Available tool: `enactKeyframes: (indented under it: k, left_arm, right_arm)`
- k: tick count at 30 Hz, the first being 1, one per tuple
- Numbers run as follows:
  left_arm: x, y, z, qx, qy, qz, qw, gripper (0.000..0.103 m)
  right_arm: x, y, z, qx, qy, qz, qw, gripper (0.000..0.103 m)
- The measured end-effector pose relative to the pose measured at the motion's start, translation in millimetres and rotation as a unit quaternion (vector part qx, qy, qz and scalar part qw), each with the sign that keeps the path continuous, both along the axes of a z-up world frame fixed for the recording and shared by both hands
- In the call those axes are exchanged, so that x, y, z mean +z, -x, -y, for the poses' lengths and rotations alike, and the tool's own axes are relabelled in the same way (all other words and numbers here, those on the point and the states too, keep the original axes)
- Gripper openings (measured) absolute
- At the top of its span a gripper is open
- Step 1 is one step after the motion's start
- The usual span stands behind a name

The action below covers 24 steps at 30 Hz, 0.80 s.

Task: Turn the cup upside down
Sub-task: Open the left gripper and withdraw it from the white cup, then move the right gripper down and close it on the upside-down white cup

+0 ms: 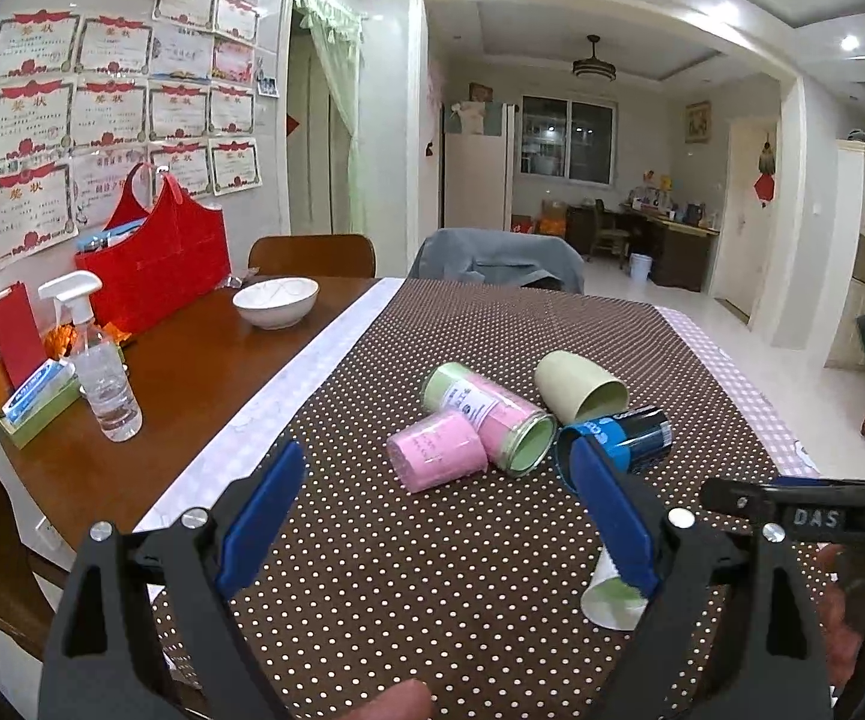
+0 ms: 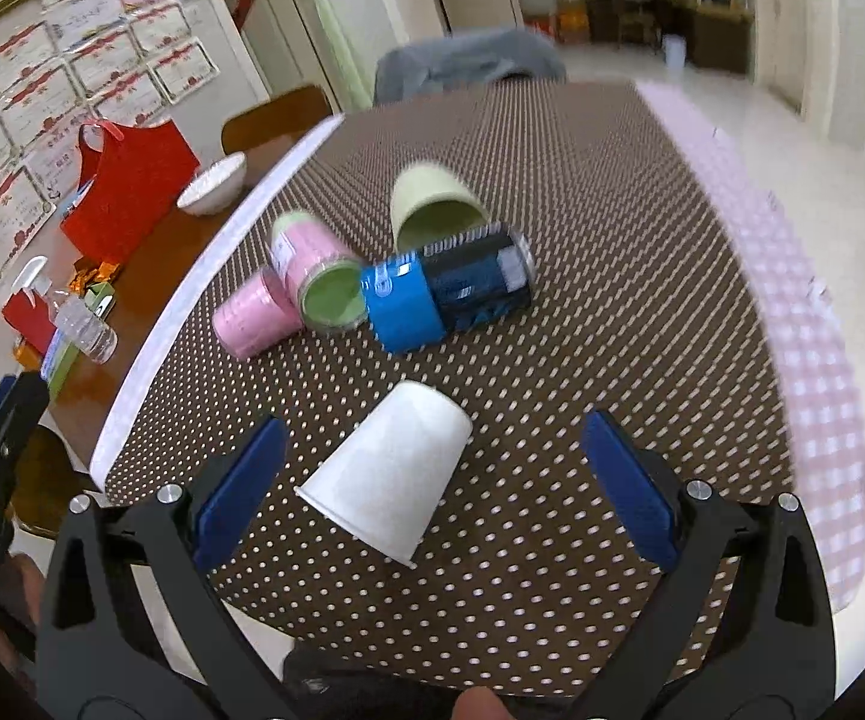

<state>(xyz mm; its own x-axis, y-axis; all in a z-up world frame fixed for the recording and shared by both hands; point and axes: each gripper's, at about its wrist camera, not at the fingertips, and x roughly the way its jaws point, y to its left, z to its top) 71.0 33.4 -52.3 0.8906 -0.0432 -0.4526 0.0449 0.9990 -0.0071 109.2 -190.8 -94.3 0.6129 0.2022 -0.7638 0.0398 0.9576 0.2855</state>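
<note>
A white paper cup stands upside down on the brown dotted tablecloth, between the open fingers of my right gripper, which touches nothing. In the left wrist view the cup shows partly behind the right finger of my left gripper, which is open and empty above the cloth. Beyond lie a pink cup, a pink-and-green jar, a pale green cup and a blue can, all on their sides.
On the bare wooden table to the left stand a white bowl, a red bag, a spray bottle and a small green box. Chairs stand at the far edge. The right gripper's body shows at the right.
</note>
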Motion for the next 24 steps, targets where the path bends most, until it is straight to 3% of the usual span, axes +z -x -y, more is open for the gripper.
enactKeyframes:
  k: [11,19,24]
  left_arm:
    - [-31.1,-20.4,-6.3,0.000,0.003,-0.041,0.9991,0.089]
    - [-44.0,-26.8,-9.3,-0.006,0.016,-0.054,0.9984,0.089]
    - [-45.3,-28.1,-9.5,-0.011,0.021,-0.057,0.9981,0.089]
  right_arm:
    - [-28.6,-35.4,-15.0,0.019,-0.040,-0.102,0.994,0.096]
    - [-48.8,-53.7,-8.9,-0.005,-0.077,-0.164,0.983,0.082]
    - [-56.8,-63.4,-9.6,-0.011,-0.094,-0.187,0.978,0.081]
